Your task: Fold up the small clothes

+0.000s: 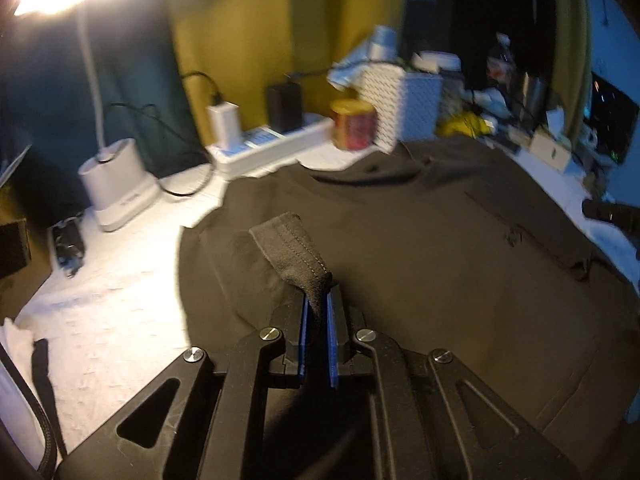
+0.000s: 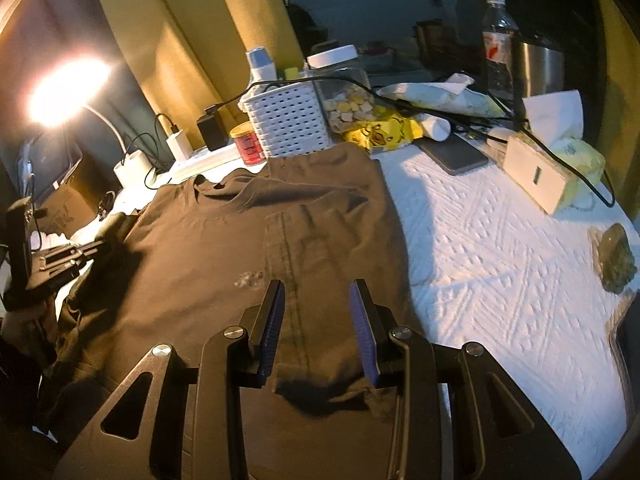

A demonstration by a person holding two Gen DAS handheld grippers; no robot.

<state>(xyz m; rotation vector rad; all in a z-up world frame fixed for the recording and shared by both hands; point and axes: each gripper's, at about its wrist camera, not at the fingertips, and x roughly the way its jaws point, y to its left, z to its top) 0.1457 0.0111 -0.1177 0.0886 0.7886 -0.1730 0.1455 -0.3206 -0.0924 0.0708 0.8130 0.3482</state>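
Observation:
A dark brown T-shirt point(image 1: 420, 248) lies spread on a white textured cloth; it also shows in the right wrist view point(image 2: 248, 248). My left gripper point(image 1: 318, 296) is shut on a hemmed sleeve edge point(image 1: 294, 246) of the shirt and lifts it a little above the body of the shirt. It appears at the far left of the right wrist view point(image 2: 80, 252). My right gripper point(image 2: 316, 292) is open and empty, low over the shirt's lower right part, its fingers either side of a vertical seam. It shows at the right edge of the left wrist view point(image 1: 612, 212).
Along the back stand a white perforated basket point(image 2: 288, 120), a red-labelled jar point(image 2: 248, 144), a power strip with chargers point(image 1: 272, 140), a lamp base point(image 1: 116, 184), a water bottle point(image 2: 498, 40), a phone point(image 2: 452, 152) and a tissue box point(image 2: 560, 156). A dark lump point(image 2: 616, 260) lies right.

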